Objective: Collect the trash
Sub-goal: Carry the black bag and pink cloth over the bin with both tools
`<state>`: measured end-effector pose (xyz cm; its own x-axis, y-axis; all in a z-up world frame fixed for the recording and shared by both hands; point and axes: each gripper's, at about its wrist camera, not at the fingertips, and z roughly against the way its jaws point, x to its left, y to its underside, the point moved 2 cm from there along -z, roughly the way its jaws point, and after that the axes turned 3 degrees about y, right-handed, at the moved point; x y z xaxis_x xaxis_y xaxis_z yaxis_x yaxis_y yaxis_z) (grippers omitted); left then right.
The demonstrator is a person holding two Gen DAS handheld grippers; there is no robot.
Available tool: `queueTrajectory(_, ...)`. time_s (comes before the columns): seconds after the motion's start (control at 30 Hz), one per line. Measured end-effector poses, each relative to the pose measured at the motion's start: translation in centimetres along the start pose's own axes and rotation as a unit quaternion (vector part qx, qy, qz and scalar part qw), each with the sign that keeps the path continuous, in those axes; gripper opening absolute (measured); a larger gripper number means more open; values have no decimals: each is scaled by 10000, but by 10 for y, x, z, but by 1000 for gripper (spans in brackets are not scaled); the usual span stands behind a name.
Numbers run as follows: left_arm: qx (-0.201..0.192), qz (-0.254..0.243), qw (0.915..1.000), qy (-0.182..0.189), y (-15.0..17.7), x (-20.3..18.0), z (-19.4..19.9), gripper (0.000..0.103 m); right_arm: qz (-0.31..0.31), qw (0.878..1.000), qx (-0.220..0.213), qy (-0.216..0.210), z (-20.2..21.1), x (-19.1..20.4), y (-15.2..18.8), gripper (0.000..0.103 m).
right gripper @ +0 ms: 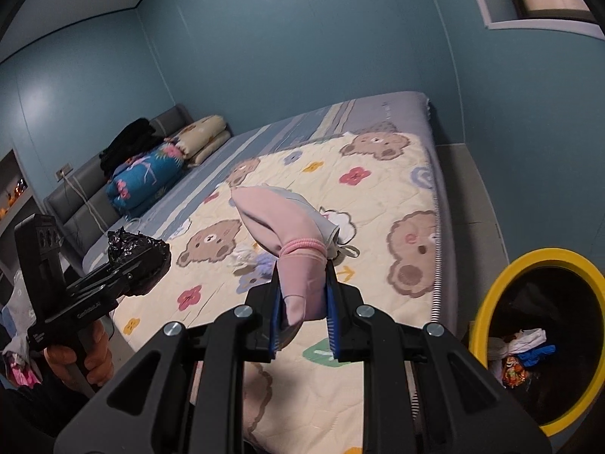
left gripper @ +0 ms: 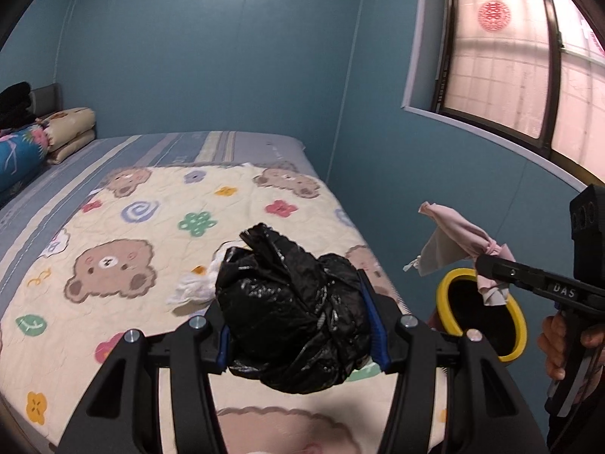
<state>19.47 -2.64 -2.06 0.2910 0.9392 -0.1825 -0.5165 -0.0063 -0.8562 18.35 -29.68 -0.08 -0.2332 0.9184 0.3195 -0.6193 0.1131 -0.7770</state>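
Both claws: matte black plastic frames, blue ribbed pads, round silver screw heads on the linkages. Right claw (left gripper: 491, 276) marked "DAS" in white, pistol-grip handle, black camera block on top.

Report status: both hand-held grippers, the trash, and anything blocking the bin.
Left hand-held gripper shut on black plastic bag. Right hand-held gripper shut on pink cloth bundle. Yellow-rimmed bin beside bed, mouth open, unobstructed. White tissue left on quilt.

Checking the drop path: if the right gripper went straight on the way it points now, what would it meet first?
Probably the bear quilt on the bed. The right gripper, shut on a pink cloth, aims over the bed; the yellow-rimmed bin sits off to its right. Depth is unclear.
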Motion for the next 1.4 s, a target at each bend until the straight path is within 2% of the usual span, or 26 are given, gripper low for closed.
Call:
queueTrajectory(0.4, -4, -353, 9981, 496, -20, -57, -21, 51, -242, 9978, -434, 431, 44, -40, -13, 19)
queueTrajectory(0.8, 50, -727, 9928, 948, -33, -116, -45, 51, -557, 9896, -866, 1008, 88, -91, -22, 19)
queueTrajectory(1.13, 199, -1034, 9850, 1364, -35, -170, -73, 51, -781, 9797, -1048, 1520, 106, -127, -14, 19)
queueTrajectory(1.4, 439, -1163, 9791, 1611, -27, -200, -103, 51, -1132, 9715, -991, 1831, 106, -166, -3, 19)
